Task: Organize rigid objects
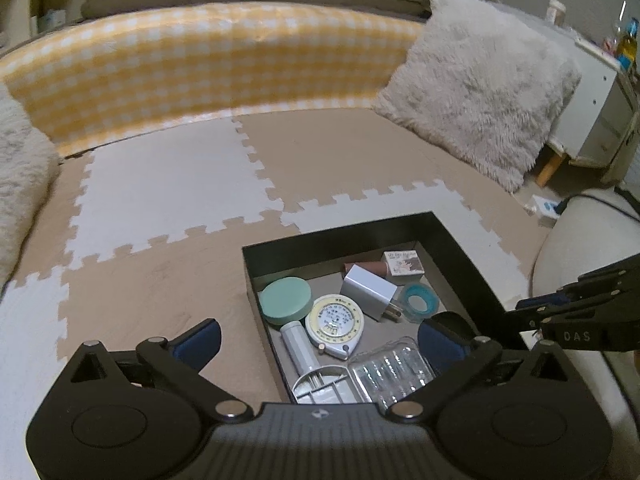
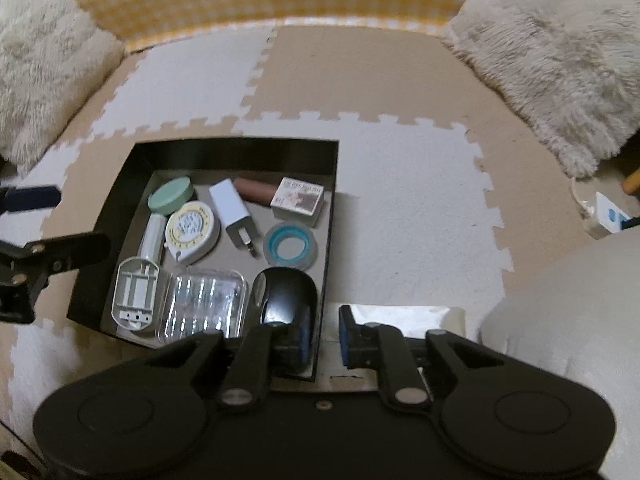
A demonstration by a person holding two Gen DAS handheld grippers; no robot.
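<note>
We see the black box point(image 2: 120, 204) on the foam mat point(image 2: 400, 184), packed with a mouse point(image 2: 286, 292), tape measure point(image 2: 192, 232), white charger point(image 2: 232, 210) and other small things. Our left gripper point(image 1: 318, 342) hangs spread over the box's near-left corner. Our right gripper point(image 2: 324, 330) is also spread, straddling the right wall, its left finger touching the mouse.

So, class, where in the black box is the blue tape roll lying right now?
In the right wrist view, the blue tape roll lies flat by the right wall of the black box, between the small printed box and the black mouse.

The right gripper's left finger point(image 2: 298, 336) hides the near end of the black computer mouse point(image 2: 286, 296). Print on the small box point(image 2: 298, 196) and the tape measure point(image 2: 192, 226) dial is too blurred to read.
</note>
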